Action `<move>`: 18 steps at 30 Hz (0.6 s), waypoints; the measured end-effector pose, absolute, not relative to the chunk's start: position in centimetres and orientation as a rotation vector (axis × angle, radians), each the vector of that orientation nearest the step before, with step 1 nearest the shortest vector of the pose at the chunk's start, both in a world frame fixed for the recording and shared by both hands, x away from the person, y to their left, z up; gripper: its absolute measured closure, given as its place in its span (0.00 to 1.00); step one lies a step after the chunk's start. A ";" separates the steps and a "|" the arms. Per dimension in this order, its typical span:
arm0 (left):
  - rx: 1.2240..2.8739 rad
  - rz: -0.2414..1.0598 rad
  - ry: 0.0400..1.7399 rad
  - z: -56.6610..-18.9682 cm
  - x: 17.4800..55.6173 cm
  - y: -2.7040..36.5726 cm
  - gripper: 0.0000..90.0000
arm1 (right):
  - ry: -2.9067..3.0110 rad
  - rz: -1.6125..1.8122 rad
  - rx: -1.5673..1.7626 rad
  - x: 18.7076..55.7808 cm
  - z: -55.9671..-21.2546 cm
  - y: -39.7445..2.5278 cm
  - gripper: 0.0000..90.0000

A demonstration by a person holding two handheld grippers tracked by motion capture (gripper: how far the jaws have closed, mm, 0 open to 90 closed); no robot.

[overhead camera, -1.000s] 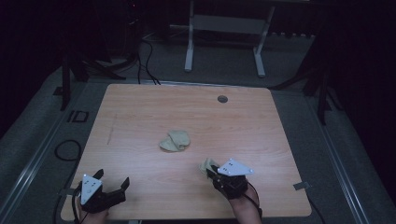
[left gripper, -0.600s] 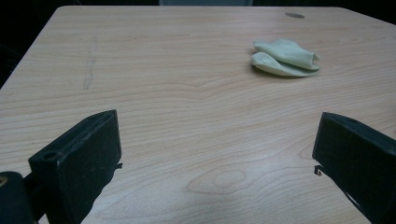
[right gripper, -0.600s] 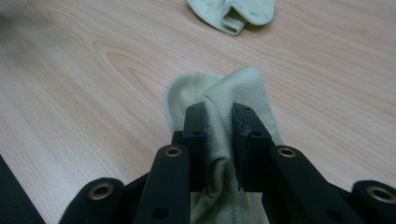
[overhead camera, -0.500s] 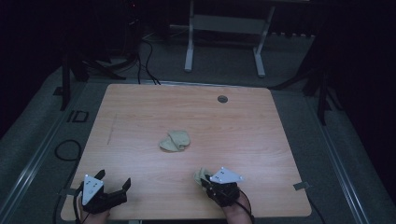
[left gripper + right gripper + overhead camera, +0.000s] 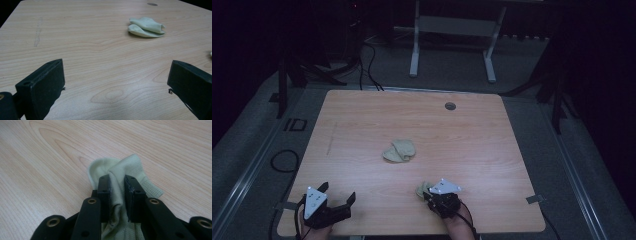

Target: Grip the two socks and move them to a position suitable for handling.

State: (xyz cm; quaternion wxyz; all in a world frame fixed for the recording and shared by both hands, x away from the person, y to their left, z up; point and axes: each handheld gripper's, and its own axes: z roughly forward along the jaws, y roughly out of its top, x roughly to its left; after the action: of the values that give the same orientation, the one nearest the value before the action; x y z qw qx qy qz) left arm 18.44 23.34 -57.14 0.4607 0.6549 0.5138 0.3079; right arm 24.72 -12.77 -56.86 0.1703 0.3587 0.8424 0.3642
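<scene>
The right gripper [image 5: 117,183] is clamped on a pale green sock [image 5: 117,167], its jaws pinching a gathered fold of the knit while the free end spills forward onto the table [image 5: 50,152]. In the high view that gripper [image 5: 428,192] sits near the front edge, right of centre, with the sock [image 5: 422,189] poking out at its left. The left gripper [image 5: 115,82] rests at the front left corner with its jaws spread wide and nothing between them. A second sock [image 5: 399,150], folded over on itself, lies at the middle of the table [image 5: 492,150], well apart from both grippers; the left gripper view shows it [image 5: 146,26] ahead and to the right.

The work looks like pairing the socks, and the step in hand like carrying the held one to its mate. To do that well, the grip should hold firm on the fold, since the fabric is limp and could slide out. The sock is best lifted just clear of the wood so its loose end does not drag, then laid alongside or over the other. The left gripper could steady the resting sock.
</scene>
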 end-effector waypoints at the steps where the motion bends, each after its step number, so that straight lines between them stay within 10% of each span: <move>1: 1.614 0.755 1.263 -57.2 18.5 23.3 0.01 | 2.394 1.030 1.016 24.7 -56.8 -12.7 0.84; 12: 1.671 0.669 1.230 -56.6 18.4 21.5 0.01 | 2.406 1.117 1.003 24.1 -54.3 -13.6 0.53; 18: 1.734 0.567 1.111 -55.2 18.2 18.2 0.03 | 2.342 1.156 1.005 24.5 -51.3 -16.5 0.53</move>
State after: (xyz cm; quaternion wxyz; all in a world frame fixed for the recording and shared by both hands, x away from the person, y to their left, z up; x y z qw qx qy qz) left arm 18.21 18.20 -55.19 0.4819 0.7114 0.4557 0.2325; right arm 24.47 -16.48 -51.34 0.1706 0.3538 0.8247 0.4069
